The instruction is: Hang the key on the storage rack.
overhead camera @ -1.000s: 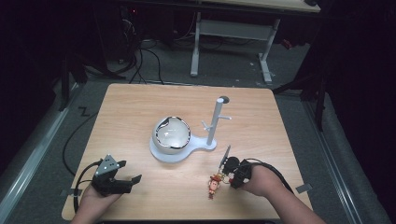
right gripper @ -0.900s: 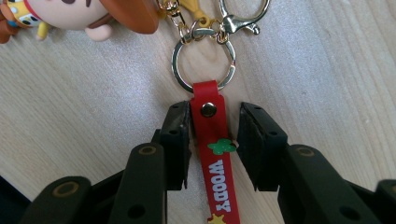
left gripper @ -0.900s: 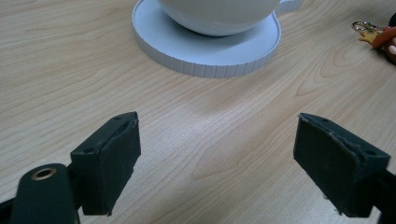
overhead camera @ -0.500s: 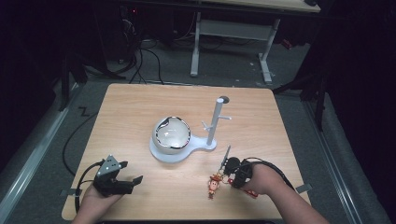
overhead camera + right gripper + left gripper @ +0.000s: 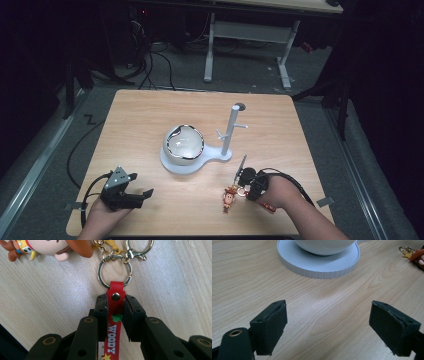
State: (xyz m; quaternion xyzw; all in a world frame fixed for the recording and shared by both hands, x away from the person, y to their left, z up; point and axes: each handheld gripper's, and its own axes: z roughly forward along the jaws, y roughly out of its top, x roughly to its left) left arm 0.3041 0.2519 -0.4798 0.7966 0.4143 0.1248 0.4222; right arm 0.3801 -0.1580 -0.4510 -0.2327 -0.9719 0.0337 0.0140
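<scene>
High view: the right gripper (image 5: 248, 186) sits by the keychain (image 5: 230, 197), near the stand (image 5: 228, 134); the left gripper (image 5: 131, 196) rests apart, jaws wide.

Left gripper view: bare table (image 5: 324, 312) lies between its jaws, the stand's base (image 5: 319, 266) ahead.

Right gripper view: the jaws have just closed onto the red strap (image 5: 114, 315), ring (image 5: 114, 271) and figure (image 5: 50, 247) just beyond. The grip looks secure enough to lift toward the stand.

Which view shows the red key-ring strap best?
The right gripper view: the red strap sits pinched between the right gripper, lettering readable. The high view shows it tiny by the hand; the left gripper view shows nothing of the strap.
</scene>
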